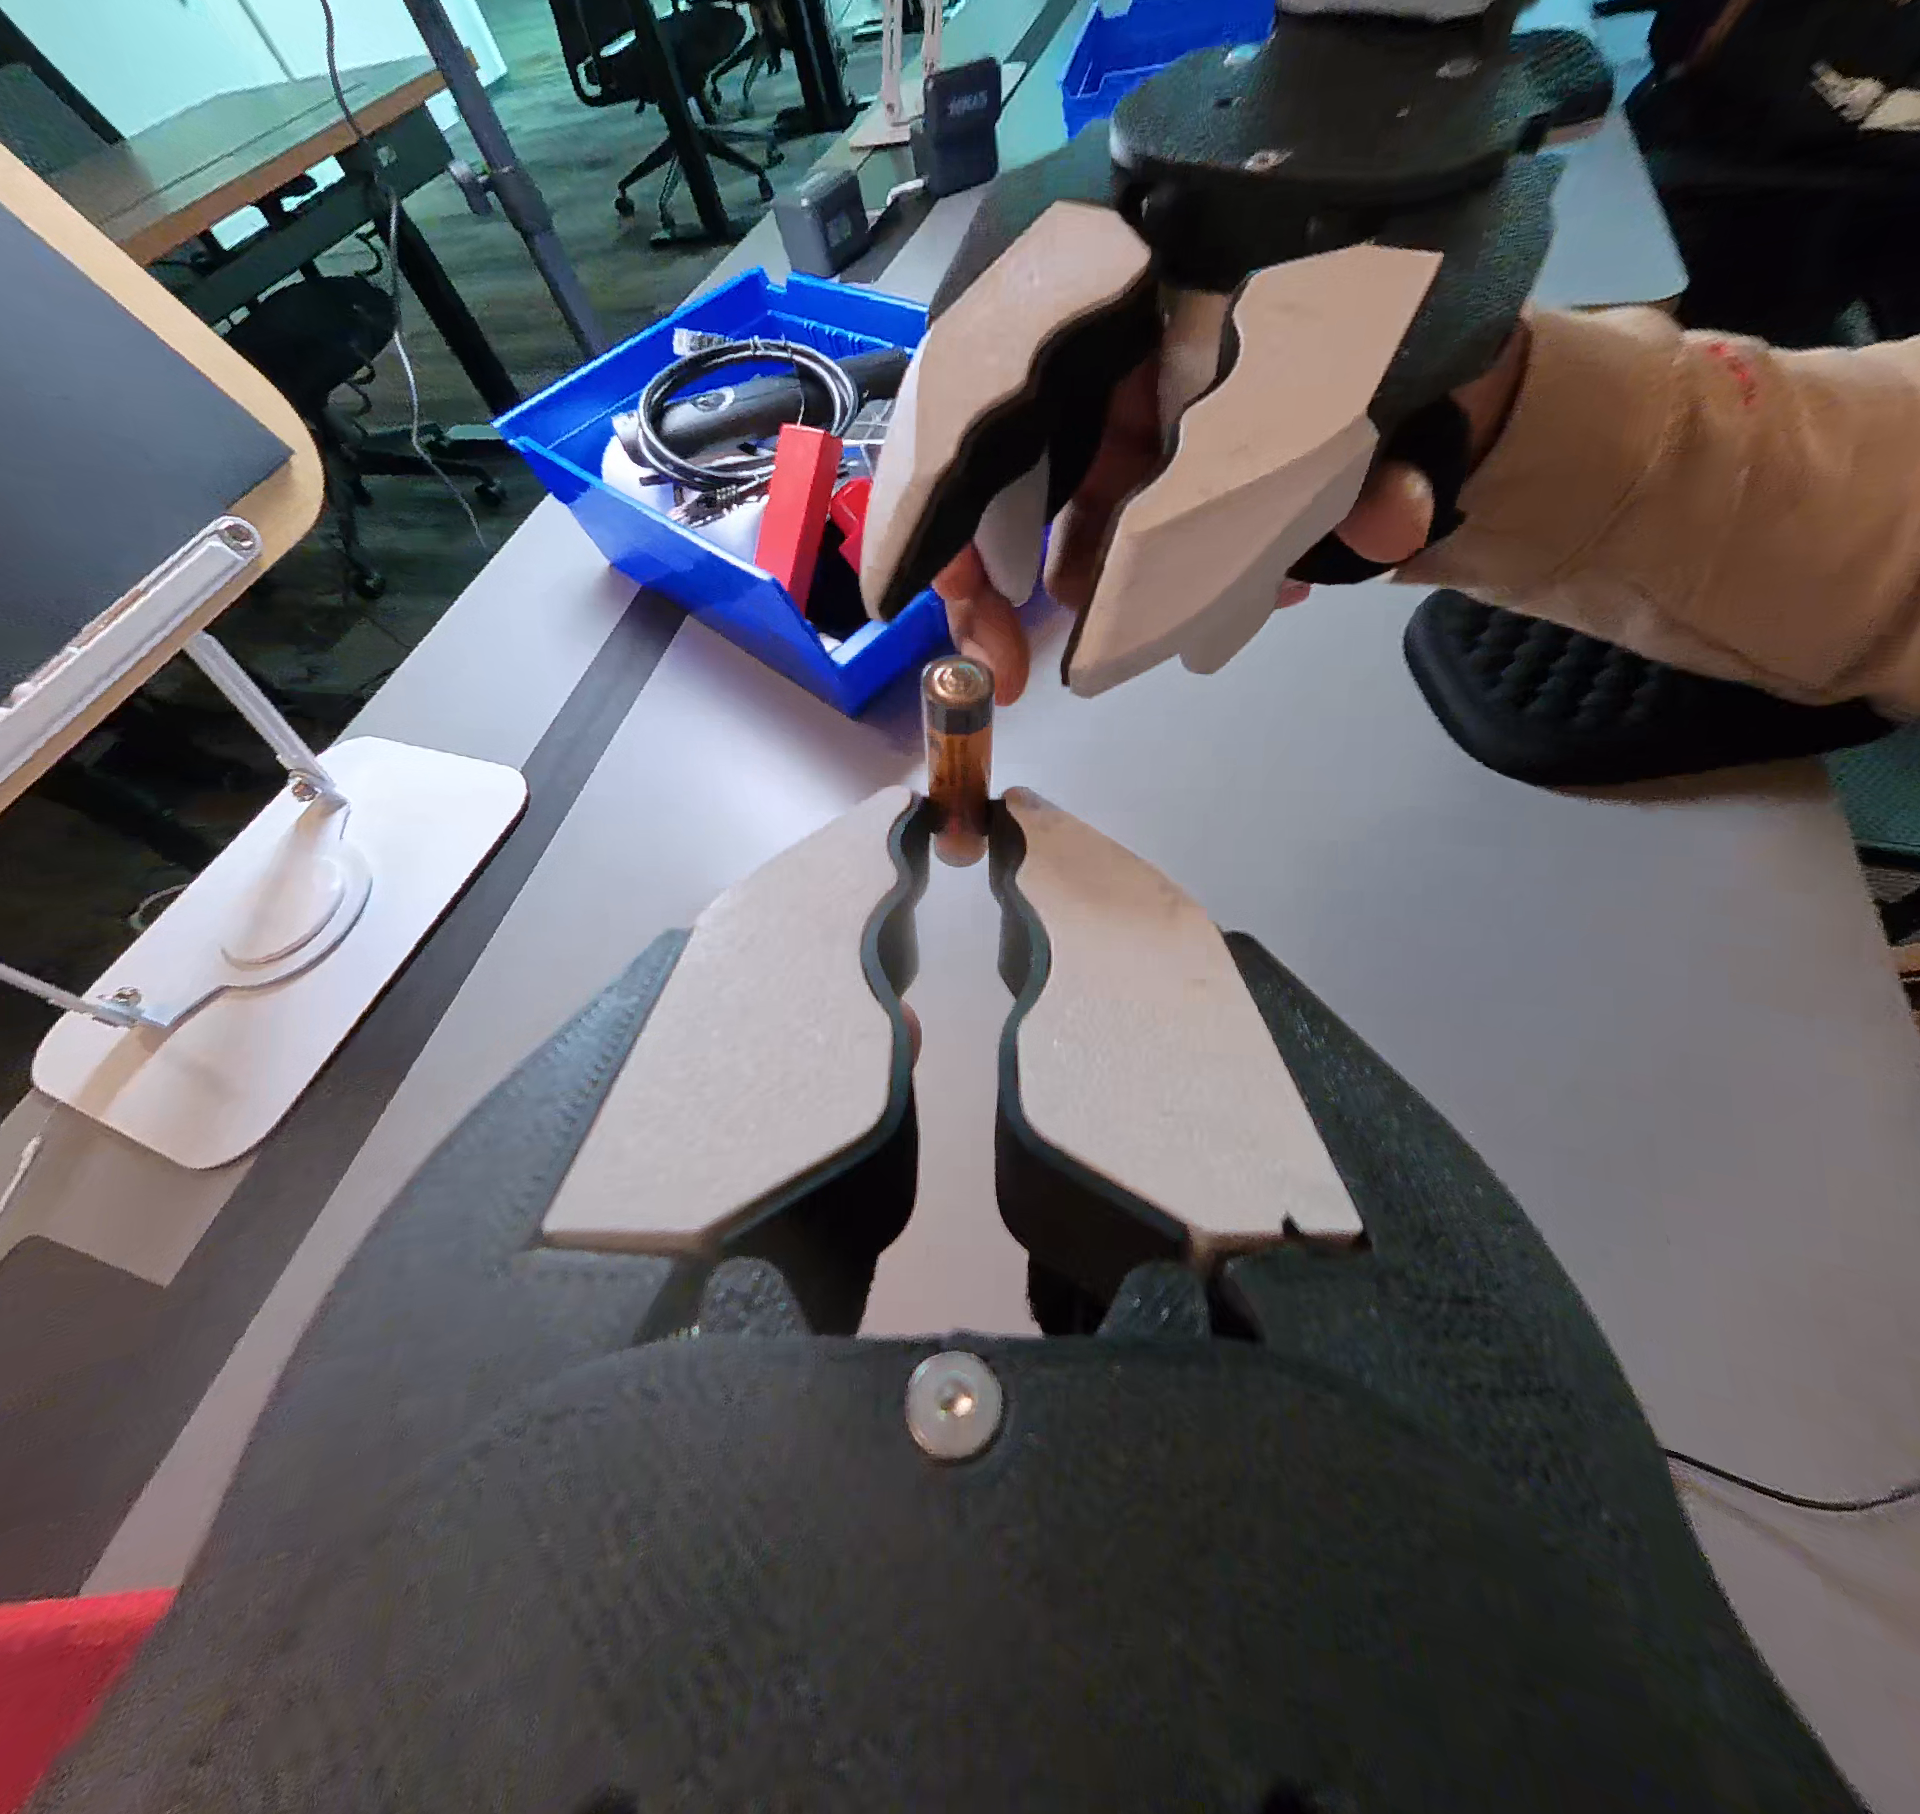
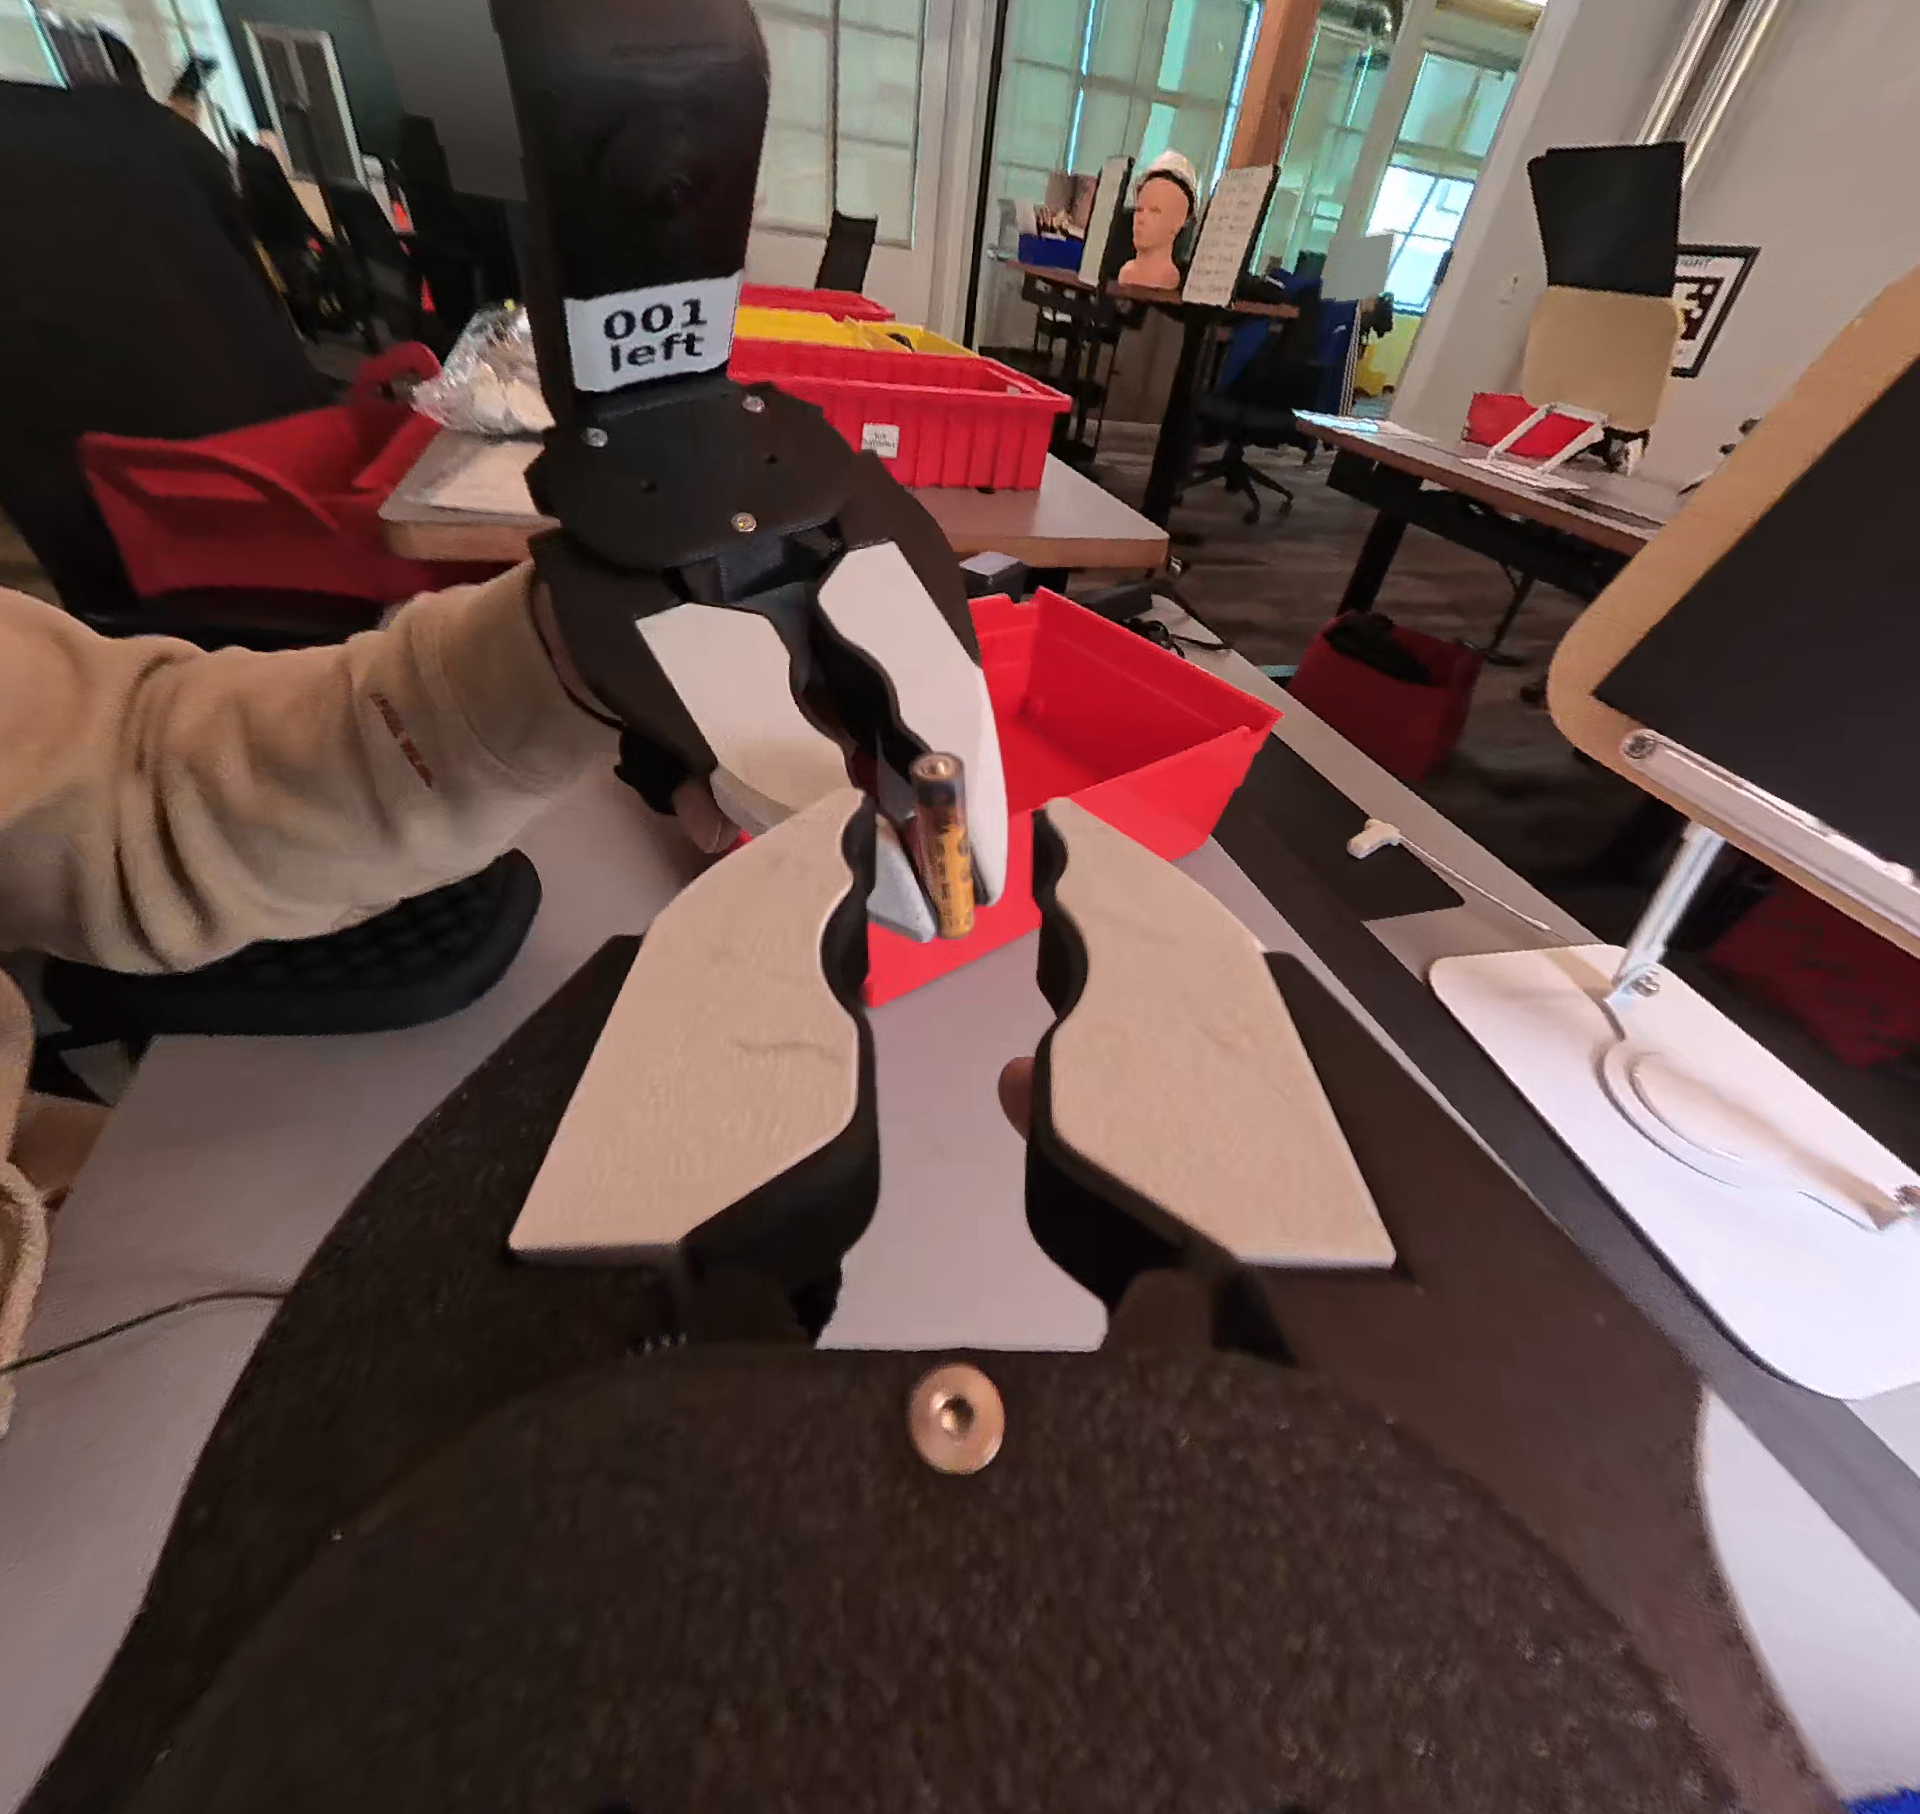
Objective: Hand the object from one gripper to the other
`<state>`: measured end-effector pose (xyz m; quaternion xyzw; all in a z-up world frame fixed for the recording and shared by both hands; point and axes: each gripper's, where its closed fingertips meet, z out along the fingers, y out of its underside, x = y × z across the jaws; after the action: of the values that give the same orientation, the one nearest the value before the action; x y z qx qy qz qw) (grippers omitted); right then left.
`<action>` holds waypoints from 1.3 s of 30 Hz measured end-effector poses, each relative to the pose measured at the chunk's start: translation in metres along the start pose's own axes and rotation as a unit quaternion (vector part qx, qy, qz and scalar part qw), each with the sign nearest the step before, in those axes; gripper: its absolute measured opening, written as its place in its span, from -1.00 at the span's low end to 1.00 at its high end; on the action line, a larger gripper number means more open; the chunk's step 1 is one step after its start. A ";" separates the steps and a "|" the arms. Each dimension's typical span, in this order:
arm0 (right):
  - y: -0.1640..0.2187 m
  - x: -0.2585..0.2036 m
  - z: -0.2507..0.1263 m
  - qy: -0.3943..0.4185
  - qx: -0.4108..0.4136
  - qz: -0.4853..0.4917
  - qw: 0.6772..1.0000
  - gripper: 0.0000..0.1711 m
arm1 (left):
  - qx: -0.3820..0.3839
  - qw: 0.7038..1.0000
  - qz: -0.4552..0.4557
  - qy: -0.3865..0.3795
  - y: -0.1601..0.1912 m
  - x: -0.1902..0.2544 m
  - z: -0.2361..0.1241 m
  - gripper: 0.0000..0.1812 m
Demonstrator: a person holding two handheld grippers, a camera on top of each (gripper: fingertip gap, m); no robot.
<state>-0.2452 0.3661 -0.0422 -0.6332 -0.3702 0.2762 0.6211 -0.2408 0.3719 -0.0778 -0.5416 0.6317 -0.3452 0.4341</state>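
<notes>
A small battery with a brown-gold and black wrap stands upright, pinched at its lower end by my left gripper, which is shut on it above the grey table. My right gripper is open and hangs tips-down just behind the battery's top, close to it but apart. In the right wrist view the battery sits held in the left gripper, just beyond the gap between the tips of my open right gripper.
A blue bin with cables and a red block stands on the table beyond the grippers. An open red bin sits behind the battery. A white monitor stand base is at the side. A black padded rest lies under the sleeve. My two grippers' fingertips are within a few centimetres of each other.
</notes>
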 end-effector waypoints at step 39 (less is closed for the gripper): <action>-0.005 0.003 -0.021 -0.083 0.035 0.114 0.989 -0.67 | 0.127 0.988 -0.015 0.082 -0.026 0.016 -0.018 -0.46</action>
<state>-0.2270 0.3564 -0.0357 -0.6237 -0.3358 0.4093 0.5751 -0.2476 0.3510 -0.0499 -0.4613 0.6078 -0.4723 0.4412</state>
